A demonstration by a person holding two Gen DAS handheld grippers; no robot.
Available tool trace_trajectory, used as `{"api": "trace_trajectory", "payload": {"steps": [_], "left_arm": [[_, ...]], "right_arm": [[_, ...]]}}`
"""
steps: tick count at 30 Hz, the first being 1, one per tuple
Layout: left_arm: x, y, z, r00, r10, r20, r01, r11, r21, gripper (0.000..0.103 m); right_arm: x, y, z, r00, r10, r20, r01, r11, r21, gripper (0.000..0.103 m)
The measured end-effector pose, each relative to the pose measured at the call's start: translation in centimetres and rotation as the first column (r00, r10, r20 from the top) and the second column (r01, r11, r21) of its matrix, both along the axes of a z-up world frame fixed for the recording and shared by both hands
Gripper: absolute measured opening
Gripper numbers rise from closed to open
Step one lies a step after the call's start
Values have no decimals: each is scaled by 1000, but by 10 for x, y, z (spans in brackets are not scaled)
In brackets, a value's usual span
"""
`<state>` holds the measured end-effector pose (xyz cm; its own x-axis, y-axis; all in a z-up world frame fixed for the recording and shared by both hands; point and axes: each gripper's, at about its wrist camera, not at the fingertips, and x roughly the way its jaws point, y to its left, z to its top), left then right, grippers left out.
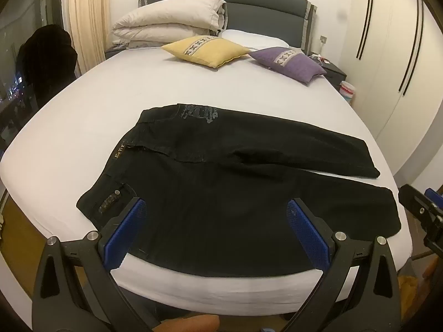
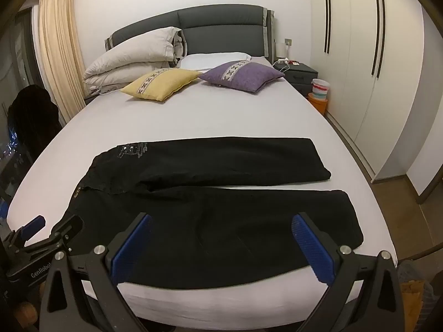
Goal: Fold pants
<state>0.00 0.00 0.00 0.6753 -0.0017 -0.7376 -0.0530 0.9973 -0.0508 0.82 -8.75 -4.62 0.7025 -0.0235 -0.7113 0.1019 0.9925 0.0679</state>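
White lettering "GenRobot", cut off at the end, stood on the black body of the left gripper [image 2: 59, 235], seen at the right wrist view's lower left edge. Gold lettering on the pants [image 2: 207, 221] waistband was too small to read.

White-sheeted bed [image 2: 193, 116], grey headboard [image 2: 221, 27], white wardrobe [image 2: 351, 55]; left window [image 1: 16, 83] seemingly dark.

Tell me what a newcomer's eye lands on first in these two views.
The black pants lie spread flat across the near end of the white bed, legs parted and waistband at the left. Both the left gripper and the right gripper hover open above them. Behind, a yellow cushion and a purple cushion sit near the headboard.
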Motion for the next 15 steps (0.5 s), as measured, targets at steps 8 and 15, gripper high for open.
{"api": "trace_trajectory", "payload": {"steps": [8,15], "left_arm": [[0,0,0,1000,-1,0,1,1000,-9,103],[1,2,0,1000,1,0,-1,1000,-3,103]], "right_arm": [[-1,0,2,1000,0,-3,0,1000,-3,103],[-8,4,-14,1000,-3,-10,3,1000,-4,103]]}}
